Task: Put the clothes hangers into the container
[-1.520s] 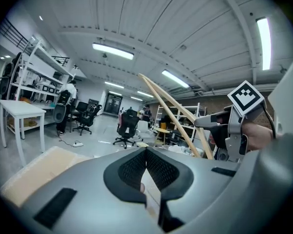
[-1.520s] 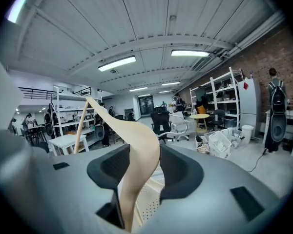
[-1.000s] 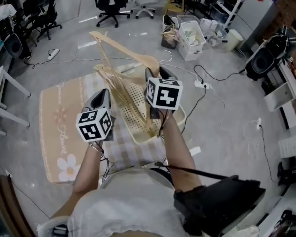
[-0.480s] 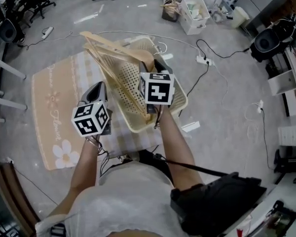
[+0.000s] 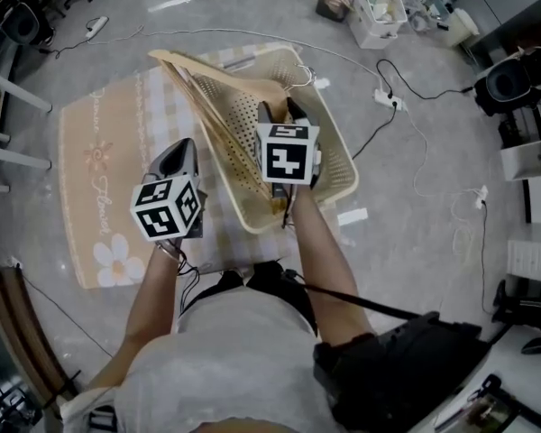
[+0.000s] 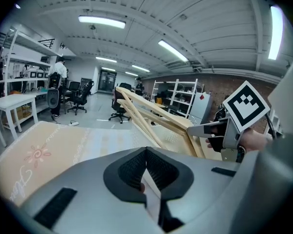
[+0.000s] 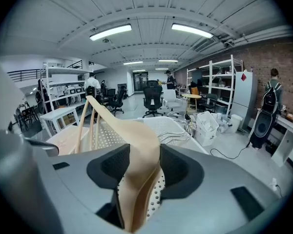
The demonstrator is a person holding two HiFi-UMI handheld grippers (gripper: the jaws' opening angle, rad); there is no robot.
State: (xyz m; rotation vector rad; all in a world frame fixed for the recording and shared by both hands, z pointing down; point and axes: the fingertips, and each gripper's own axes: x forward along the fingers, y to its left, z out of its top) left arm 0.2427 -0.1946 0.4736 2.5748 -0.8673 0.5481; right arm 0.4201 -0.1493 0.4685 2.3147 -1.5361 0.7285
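A bundle of pale wooden hangers (image 5: 218,106) leans across a cream perforated basket (image 5: 339,171), its low end inside near the front wall and its high end out past the far left rim. My right gripper (image 5: 280,114) is shut on the bundle's curved shoulder (image 7: 132,135), over the basket's middle. The basket's holed wall (image 7: 105,136) shows behind the hangers. My left gripper (image 5: 181,155) hangs left of the basket, over the checked cloth, shut with nothing in it (image 6: 146,152). From there the hangers (image 6: 151,117) rise to the left of the right gripper. Wire hooks (image 5: 300,78) lie at the basket's far rim.
The basket stands on a checked cloth (image 5: 218,253) beside a beige floral mat (image 5: 99,174). A power strip and cables (image 5: 389,102) trail on the floor to the right. A white bin (image 5: 379,5) stands at the back, a white table (image 5: 4,120) at the left.
The right gripper keeps its hold and has moved with the hangers farther over the basket's middle. The left gripper has stayed beside the basket. The head view has shifted.
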